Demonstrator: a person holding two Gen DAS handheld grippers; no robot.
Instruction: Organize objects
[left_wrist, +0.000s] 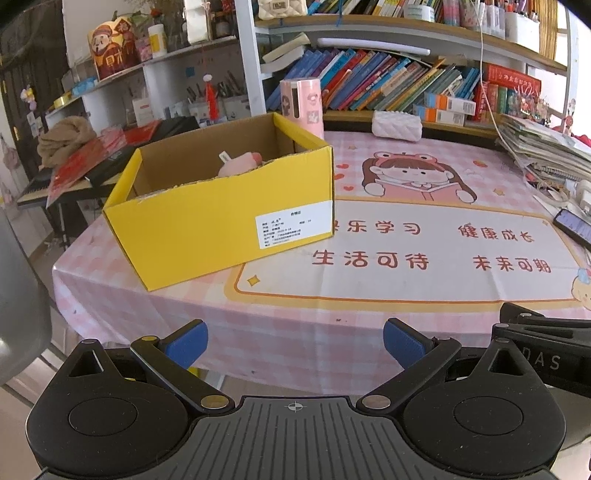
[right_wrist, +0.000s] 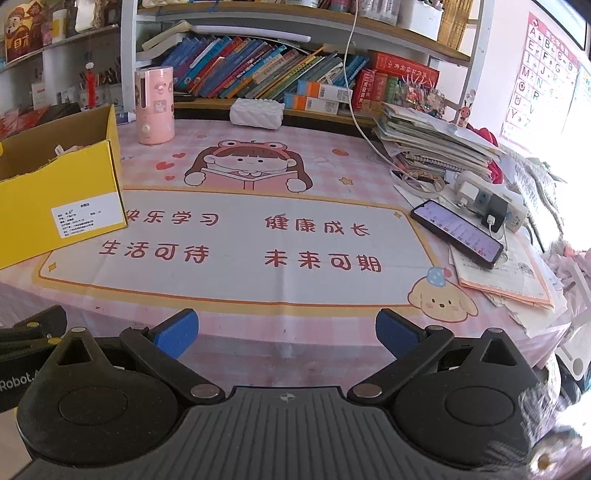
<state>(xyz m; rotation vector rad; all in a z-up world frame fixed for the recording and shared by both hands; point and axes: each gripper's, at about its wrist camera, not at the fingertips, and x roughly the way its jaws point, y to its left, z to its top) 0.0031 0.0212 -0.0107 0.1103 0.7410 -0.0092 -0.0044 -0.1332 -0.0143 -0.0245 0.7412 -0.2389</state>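
The left gripper (left_wrist: 295, 341) is held wide apart with nothing in it, and so is the right gripper (right_wrist: 287, 332). Both are kept back at the near edge of the pink checked tablecloth (right_wrist: 258, 325). The open yellow cardboard box (left_wrist: 221, 218) is seen at eleven o'clock from the left gripper, which is judged nearer. Its long side runs from near left to far right. A soft pink thing (left_wrist: 238, 166) is seen inside. Full bookshelves (left_wrist: 369, 81) are seen behind.
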